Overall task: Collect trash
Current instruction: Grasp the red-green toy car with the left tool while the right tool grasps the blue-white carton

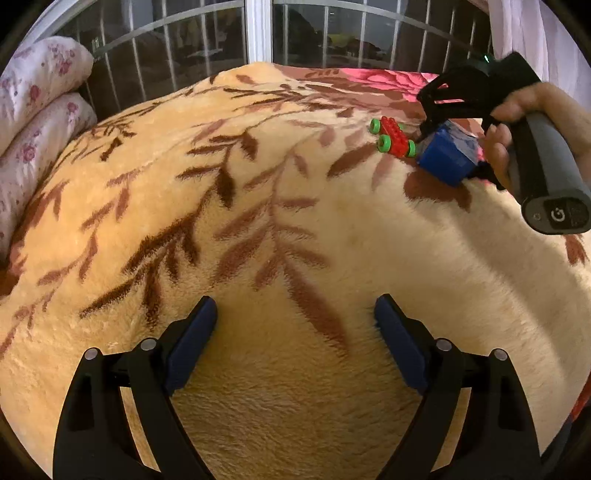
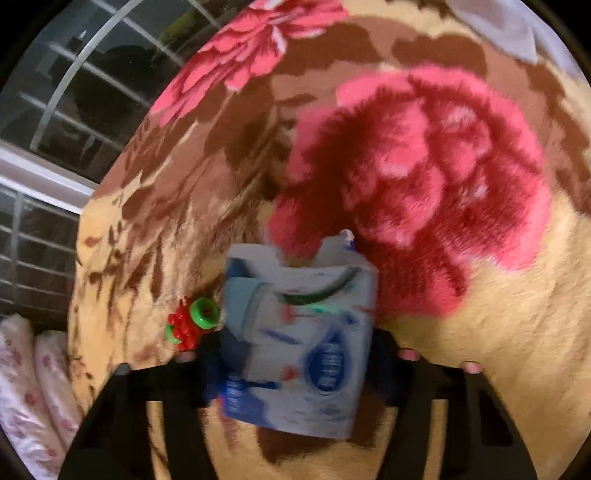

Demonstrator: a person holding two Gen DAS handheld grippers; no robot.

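Note:
A crumpled blue and white carton [image 2: 295,314] sits between the fingers of my right gripper [image 2: 299,350], whose pads press on its two sides. The right wrist view is blurred. From the left wrist view the same carton [image 1: 445,157] shows at the upper right, low over the blanket, inside the right gripper [image 1: 450,153], which a hand [image 1: 517,107] holds by a grey handle. My left gripper [image 1: 295,306] hovers over bare blanket near the front, its jaws wide apart with nothing between them.
A red toy car with green wheels [image 1: 392,137] lies on the blanket right beside the carton, also seen as the toy car [image 2: 192,325]. The bed is covered by a beige blanket [image 1: 295,221] with leaves and red flowers. Floral pillows [image 1: 40,92] sit at the left, a barred window [image 1: 258,29] behind.

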